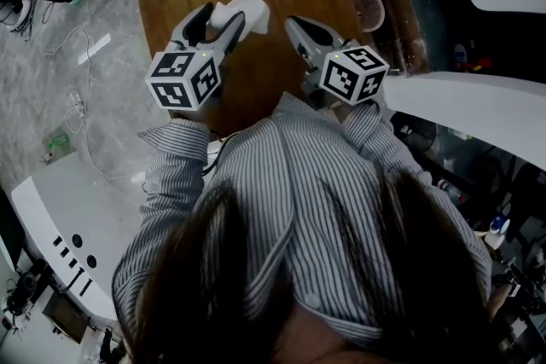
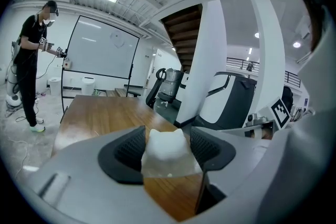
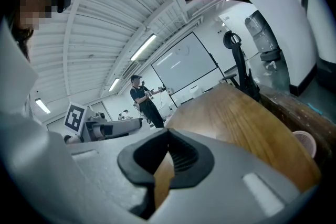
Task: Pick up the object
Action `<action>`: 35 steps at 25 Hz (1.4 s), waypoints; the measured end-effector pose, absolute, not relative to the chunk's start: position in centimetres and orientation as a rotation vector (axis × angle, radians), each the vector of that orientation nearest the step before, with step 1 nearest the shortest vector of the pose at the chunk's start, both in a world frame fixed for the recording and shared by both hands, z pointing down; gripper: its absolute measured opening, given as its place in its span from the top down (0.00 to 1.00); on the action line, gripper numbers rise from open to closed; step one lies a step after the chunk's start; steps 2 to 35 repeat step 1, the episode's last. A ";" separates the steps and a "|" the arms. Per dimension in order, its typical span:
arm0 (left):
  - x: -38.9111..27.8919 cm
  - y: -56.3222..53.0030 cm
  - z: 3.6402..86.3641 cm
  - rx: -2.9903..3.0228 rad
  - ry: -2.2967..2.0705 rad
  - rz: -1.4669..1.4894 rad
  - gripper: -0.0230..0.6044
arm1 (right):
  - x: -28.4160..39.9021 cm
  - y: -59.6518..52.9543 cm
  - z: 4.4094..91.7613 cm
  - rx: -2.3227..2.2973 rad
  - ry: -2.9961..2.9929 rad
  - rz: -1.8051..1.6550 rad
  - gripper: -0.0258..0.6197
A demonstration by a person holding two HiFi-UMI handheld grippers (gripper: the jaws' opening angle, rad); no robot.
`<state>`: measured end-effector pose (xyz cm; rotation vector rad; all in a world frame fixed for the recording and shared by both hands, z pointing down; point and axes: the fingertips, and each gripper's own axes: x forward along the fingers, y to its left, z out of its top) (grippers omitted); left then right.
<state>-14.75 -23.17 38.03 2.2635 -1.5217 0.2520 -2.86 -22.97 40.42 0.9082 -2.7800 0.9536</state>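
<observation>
The object is a small white block with two ear-like bumps on top (image 2: pixel 166 155). My left gripper (image 2: pixel 167 140) is shut on it, the black pads pressing both sides, and holds it above the wooden table (image 2: pixel 100 113). In the head view the white object (image 1: pixel 246 11) sticks out of the left gripper (image 1: pixel 220 23) over the table's near end. My right gripper (image 1: pixel 300 31) hovers beside it to the right, a little apart. In the right gripper view its jaws (image 3: pixel 167 136) meet at the tips with nothing between them.
A round pinkish cup (image 1: pixel 365 6) stands near the table's right edge, also seen as the cup (image 3: pixel 305 142). A person in black (image 2: pixel 30 55) stands beyond the table's far end. Cables (image 1: pixel 81 111) lie on the floor at left, by a white machine (image 1: pixel 51 217).
</observation>
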 end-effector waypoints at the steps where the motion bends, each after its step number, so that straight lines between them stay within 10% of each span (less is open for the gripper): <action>1: -14.8 -23.2 38.1 2.261 -1.522 0.249 0.53 | -2.9 -23.0 40.5 0.906 -2.779 0.953 0.96; 35: -14.8 -23.2 38.1 2.261 -1.522 0.249 0.53 | -2.9 -23.0 40.5 0.906 -2.779 0.953 0.96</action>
